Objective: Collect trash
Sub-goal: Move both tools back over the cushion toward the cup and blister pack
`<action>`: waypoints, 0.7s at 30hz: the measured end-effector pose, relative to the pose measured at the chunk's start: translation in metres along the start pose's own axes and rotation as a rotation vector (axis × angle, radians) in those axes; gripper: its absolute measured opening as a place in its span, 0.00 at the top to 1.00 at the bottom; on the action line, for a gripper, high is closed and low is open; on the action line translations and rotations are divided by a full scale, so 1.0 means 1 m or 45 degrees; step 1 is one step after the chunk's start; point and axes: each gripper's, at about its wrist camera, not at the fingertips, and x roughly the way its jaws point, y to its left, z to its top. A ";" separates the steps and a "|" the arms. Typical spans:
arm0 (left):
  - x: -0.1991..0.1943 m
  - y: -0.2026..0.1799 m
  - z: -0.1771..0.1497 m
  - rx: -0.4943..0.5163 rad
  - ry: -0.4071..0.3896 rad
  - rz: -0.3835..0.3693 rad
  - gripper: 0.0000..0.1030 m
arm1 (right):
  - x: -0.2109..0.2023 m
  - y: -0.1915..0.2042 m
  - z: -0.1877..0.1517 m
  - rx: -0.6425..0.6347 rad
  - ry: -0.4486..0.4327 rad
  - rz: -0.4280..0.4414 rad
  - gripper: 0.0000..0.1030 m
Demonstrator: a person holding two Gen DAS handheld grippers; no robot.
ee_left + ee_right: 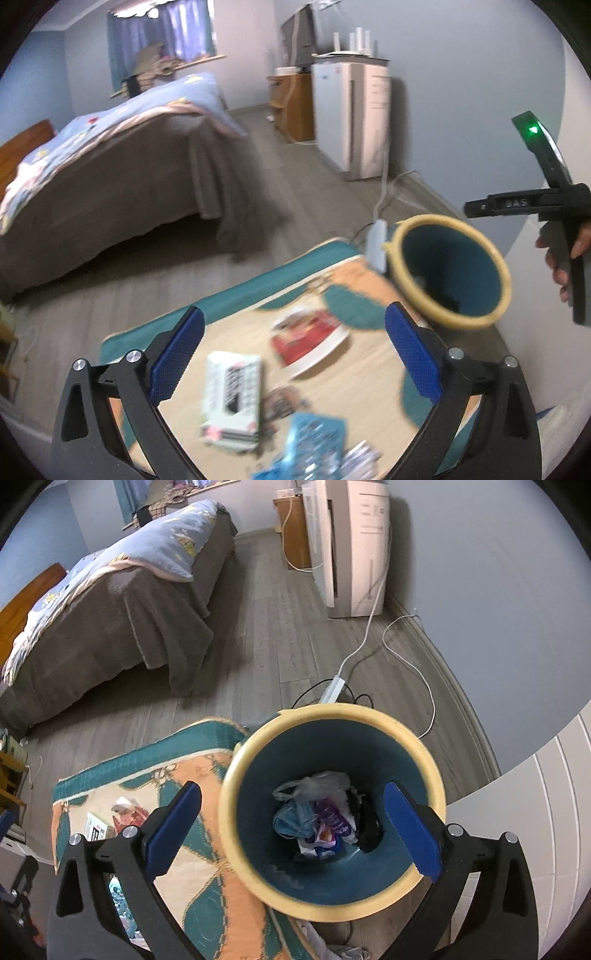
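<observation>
A teal bin with a cream rim (369, 716) stands by a patterned mat (192, 867); it also shows in the left wrist view (476, 321). Several wrappers and a plastic bag (317, 812) lie inside it. My right gripper (291, 830) is open and empty, right above the bin's mouth. My left gripper (293, 358) is open and empty above the mat (369, 369), over a white-green box (234, 395), a red-and-white packet (310, 338) and blue wrappers (314, 446). The right gripper's body (554, 206) shows at the right.
A bed (110, 173) with a brown cover stands to the left. A white appliance (351, 546) and wooden cabinet (291, 103) stand along the right wall. A power strip (334, 688) and cables lie on the floor behind the bin.
</observation>
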 end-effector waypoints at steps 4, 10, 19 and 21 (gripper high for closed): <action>-0.013 0.025 -0.025 -0.060 0.028 0.042 0.06 | -0.004 0.032 -0.014 -0.084 0.023 -0.002 0.06; -0.017 0.039 -0.058 -0.102 0.072 0.081 0.06 | -0.013 0.074 -0.039 -0.186 0.019 -0.050 0.06; 0.002 0.029 -0.092 0.010 0.142 0.086 0.06 | -0.014 0.103 -0.063 -0.075 0.052 -0.019 0.06; 0.011 0.024 -0.099 0.031 0.179 0.051 0.06 | -0.010 0.110 -0.063 -0.072 0.065 -0.002 0.06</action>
